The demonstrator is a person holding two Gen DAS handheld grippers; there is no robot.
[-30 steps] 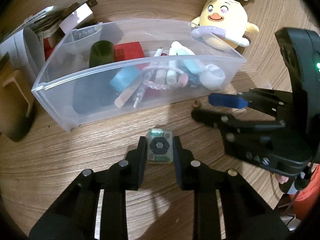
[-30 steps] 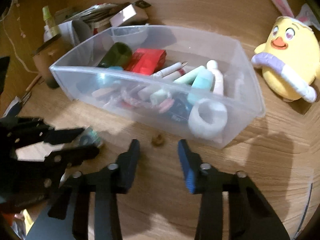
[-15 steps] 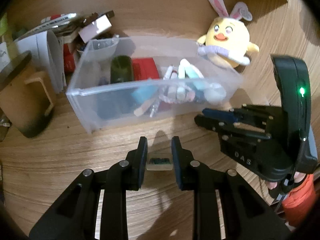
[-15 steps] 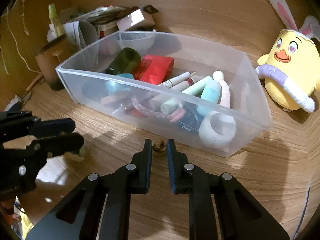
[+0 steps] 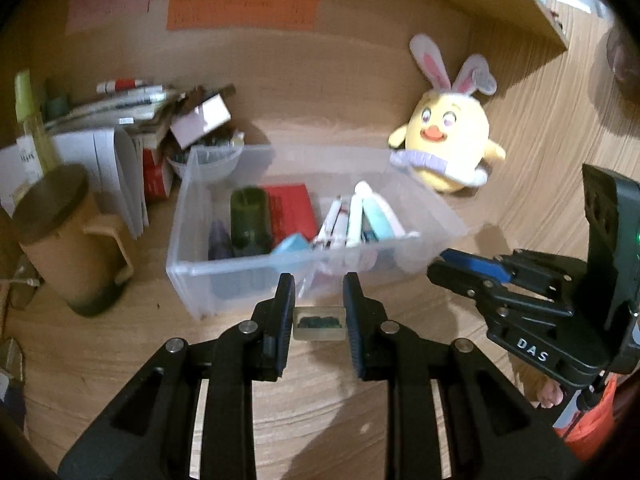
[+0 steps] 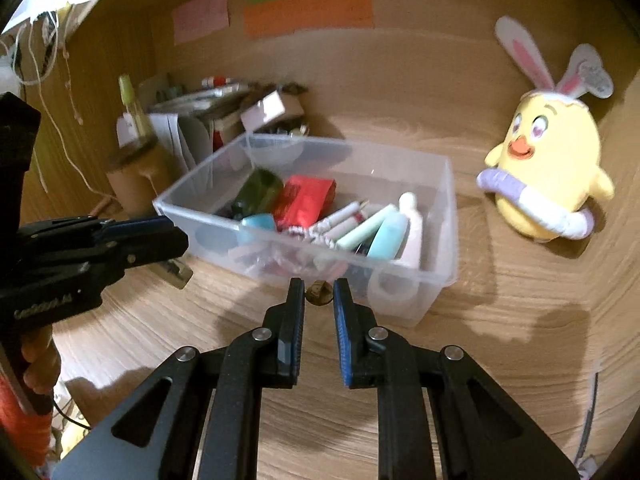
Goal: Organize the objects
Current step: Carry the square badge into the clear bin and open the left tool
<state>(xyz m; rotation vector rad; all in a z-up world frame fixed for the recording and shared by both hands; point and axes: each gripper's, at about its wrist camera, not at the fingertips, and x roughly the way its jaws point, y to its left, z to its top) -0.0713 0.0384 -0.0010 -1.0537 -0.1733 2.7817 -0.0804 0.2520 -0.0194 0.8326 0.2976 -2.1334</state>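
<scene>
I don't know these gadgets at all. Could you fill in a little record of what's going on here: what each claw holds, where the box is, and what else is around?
left claw: shut on a small flat case
right claw: shut on a tiny brown object, too small to identify
clear box: on the wooden desk, just beyond both claws
inside box: dark green cylinder, red packet, pens, more
plush chick: right of the box
tan mug: left of the box

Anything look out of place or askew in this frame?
Only the clutter behind the clear bin: a small box sits tilted on a leaning heap of papers. The yellow plush stands upright.
</scene>
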